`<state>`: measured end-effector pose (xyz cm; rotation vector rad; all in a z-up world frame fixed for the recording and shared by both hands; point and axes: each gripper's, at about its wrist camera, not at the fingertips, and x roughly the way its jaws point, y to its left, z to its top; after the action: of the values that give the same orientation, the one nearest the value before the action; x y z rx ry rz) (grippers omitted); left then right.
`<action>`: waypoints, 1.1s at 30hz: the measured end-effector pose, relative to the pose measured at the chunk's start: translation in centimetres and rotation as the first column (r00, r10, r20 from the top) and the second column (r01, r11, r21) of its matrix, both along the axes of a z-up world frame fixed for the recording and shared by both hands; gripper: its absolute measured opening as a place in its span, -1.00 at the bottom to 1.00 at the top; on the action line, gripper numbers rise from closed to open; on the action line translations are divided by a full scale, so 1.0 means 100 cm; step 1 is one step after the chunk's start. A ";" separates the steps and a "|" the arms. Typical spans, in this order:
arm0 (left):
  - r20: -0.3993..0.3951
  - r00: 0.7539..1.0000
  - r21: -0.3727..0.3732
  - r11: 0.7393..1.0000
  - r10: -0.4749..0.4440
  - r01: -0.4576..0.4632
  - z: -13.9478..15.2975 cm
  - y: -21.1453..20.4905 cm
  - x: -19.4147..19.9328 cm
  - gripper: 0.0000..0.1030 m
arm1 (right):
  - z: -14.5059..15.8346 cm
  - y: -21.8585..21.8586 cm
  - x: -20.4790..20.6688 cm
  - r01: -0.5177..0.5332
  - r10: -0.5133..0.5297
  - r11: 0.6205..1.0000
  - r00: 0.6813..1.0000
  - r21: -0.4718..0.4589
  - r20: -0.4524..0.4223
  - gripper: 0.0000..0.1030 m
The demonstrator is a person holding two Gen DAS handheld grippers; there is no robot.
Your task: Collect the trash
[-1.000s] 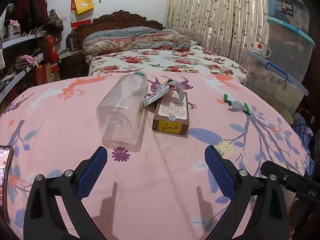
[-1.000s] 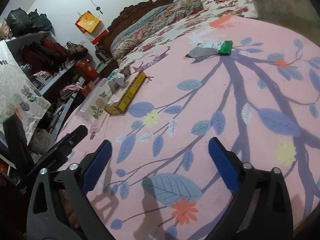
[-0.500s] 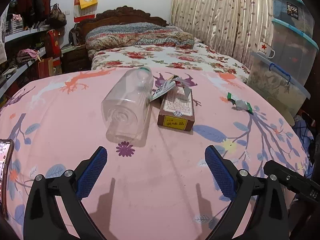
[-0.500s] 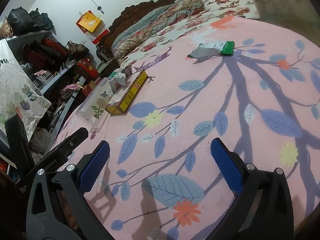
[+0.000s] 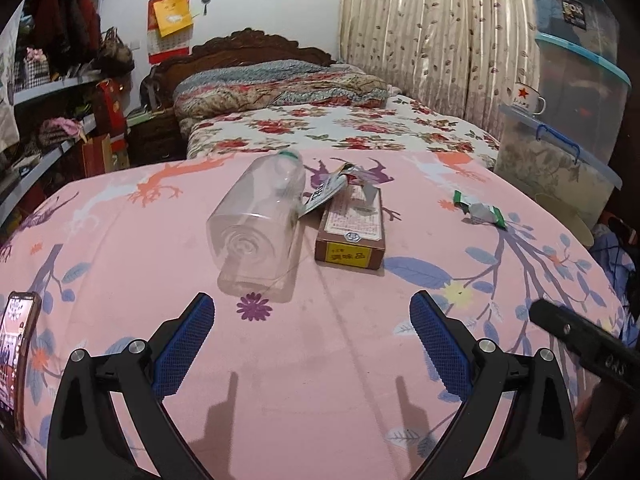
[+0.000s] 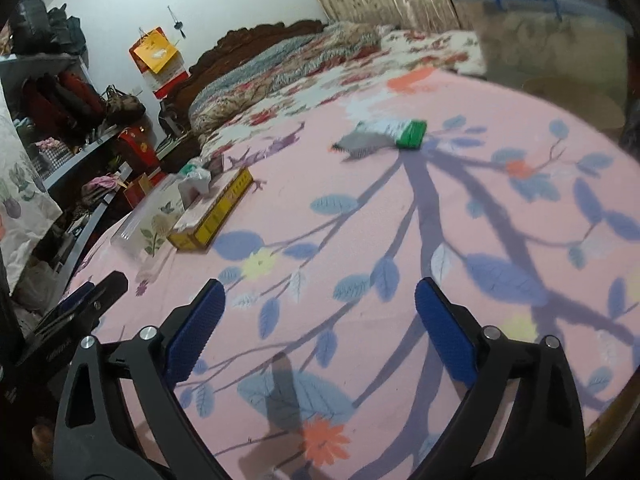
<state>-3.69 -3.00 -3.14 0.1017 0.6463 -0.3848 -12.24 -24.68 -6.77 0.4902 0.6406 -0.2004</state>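
Both claws hang over the pink flowered cloth (image 5: pixel 120 240) with nothing between their blue pads. Left gripper (image 5: pixel 310 320) stands wide open; just ahead of it lies a clear plastic bottle (image 5: pixel 260 224) on its side, base toward the claw, touching a brown box (image 5: pixel 352 236) on its right, with a crumpled wrapper (image 5: pixel 332 190) on top. Right gripper (image 6: pixel 320 304) is wide but its jaws are closing on empty air; a green-and-silver wrapper (image 6: pixel 384 138) lies well ahead, slightly right.
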 end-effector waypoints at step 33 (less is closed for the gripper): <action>-0.015 0.999 0.004 0.999 0.034 -0.033 -0.001 -0.001 0.003 0.83 | 0.003 -0.055 0.054 0.062 -0.063 0.995 0.998 0.080 0.013 0.67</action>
<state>-3.36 -3.12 -3.27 0.0917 0.6630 -0.3523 -6.85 -30.14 -6.43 0.5888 0.6206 -0.2306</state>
